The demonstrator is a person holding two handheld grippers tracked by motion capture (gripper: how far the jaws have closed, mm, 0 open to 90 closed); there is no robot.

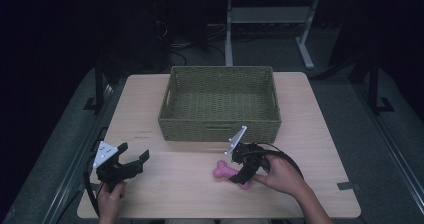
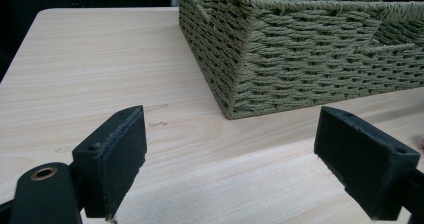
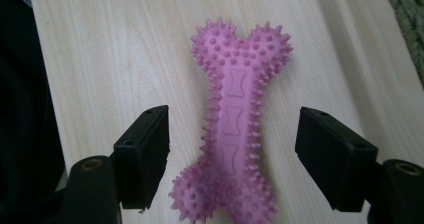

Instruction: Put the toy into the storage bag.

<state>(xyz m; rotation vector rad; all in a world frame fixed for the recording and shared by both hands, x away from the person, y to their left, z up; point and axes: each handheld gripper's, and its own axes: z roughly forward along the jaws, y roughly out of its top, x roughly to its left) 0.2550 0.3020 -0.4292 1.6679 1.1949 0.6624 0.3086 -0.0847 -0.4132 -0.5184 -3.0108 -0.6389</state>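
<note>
Right gripper (image 1: pixel 239 179): I have it tipped down over the pink spiked rubber bone-shaped chew toy (image 3: pixel 233 121); the jaws stand partly open, one on each side of the narrow shaft, and neither pad touches it, so nothing is held.
Toy's place: flat on the pale wooden table (image 1: pixel 310 134), on the near right part, in front of the woven olive-green rectangular basket (image 1: pixel 220 104) and apart from it.
Why across the shaft: I judge the waist is the slimmest part, so the pads can seat between the two knobbed ends.
Left gripper (image 1: pixel 122 165): parked low at the near left, jaws wide apart with only bare table between them, out of the right hand's way.
Basket: open top faces up, ready, I'd guess, to take the toy.
Hard to make out: the toy's near end is blurred in the right gripper view; in the high view the gripper covers its right half.
</note>
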